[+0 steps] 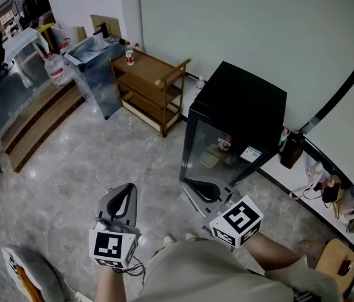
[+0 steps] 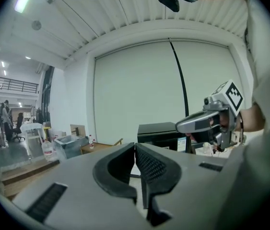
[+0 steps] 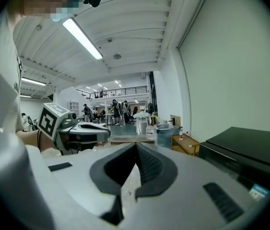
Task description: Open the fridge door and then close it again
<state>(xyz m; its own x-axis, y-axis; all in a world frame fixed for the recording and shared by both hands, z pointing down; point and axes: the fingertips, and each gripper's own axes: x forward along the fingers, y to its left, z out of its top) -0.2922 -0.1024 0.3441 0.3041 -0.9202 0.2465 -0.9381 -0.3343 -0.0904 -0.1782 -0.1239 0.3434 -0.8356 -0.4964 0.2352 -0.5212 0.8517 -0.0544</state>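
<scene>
Grey floor point(image 1: 95, 162); black fridge point(image 1: 246, 102), its door point(image 1: 217, 156) seen shut.
Left gripper point(image 1: 127, 192) and right gripper point(image 1: 195, 186) are held before it, jaws pressed together, empty.

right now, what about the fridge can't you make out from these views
Head view: handle of the fridge not found; the right gripper covers the door's lower edge.
Head view: door sticker too small to read.
Head view: items inside blurred behind reflective glass.

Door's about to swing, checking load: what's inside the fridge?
Through the glass door: a red-and-white container and a pale flat item. The bottom is covered by the right gripper.
</scene>
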